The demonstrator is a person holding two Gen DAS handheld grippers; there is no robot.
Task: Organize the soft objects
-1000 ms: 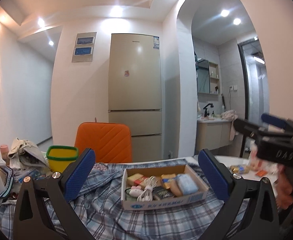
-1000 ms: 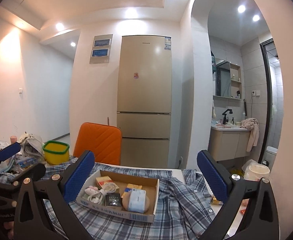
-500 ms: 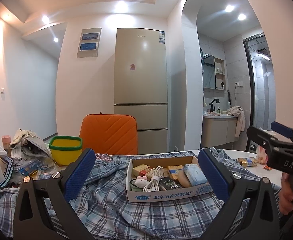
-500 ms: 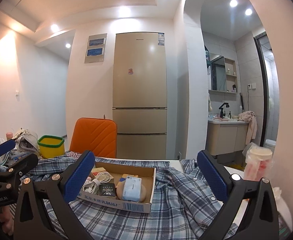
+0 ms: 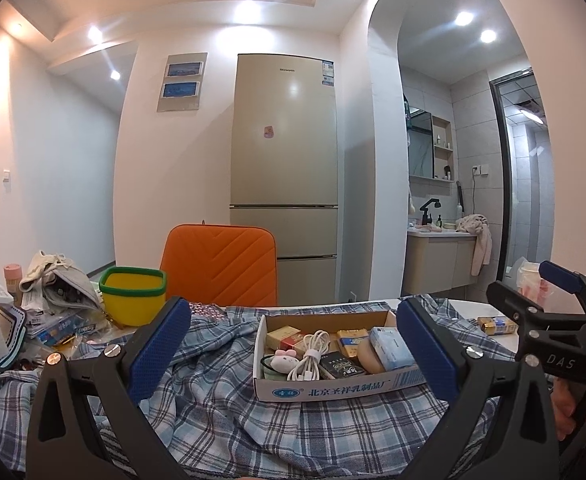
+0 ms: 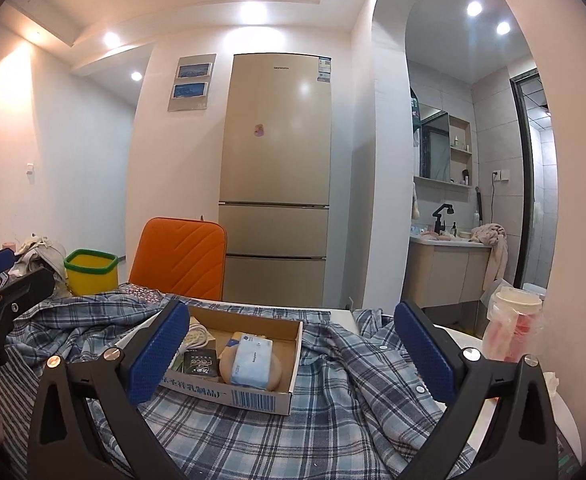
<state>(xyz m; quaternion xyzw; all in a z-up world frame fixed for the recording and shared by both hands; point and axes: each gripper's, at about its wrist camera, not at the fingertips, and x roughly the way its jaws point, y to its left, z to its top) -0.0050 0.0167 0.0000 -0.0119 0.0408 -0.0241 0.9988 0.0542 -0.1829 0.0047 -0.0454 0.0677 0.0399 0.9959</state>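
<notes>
A blue plaid shirt (image 5: pixel 229 408) lies crumpled over the table; it also shows in the right wrist view (image 6: pixel 353 408). A shallow cardboard box (image 5: pixel 333 388) sits on it, holding small packets, a white cable, a tissue pack and a small plush toy (image 5: pixel 283 360); the box also shows in the right wrist view (image 6: pixel 261 398). My left gripper (image 5: pixel 293 344) is open and empty, just above the shirt, in front of the box. My right gripper (image 6: pixel 291 350) is open and empty, low over the shirt to the box's right.
A yellow bin with a green rim (image 5: pixel 133 294), an orange chair back (image 5: pixel 219 264) and a pile of papers and cloth (image 5: pixel 49 292) stand at the left. A plastic-wrapped cup (image 6: pixel 511 330) stands at the right table edge. A fridge (image 5: pixel 285 176) is behind.
Both grippers have shifted slightly and the views have tilted up a little; the box now sits more centred before the left gripper. Both stay open and empty.
</notes>
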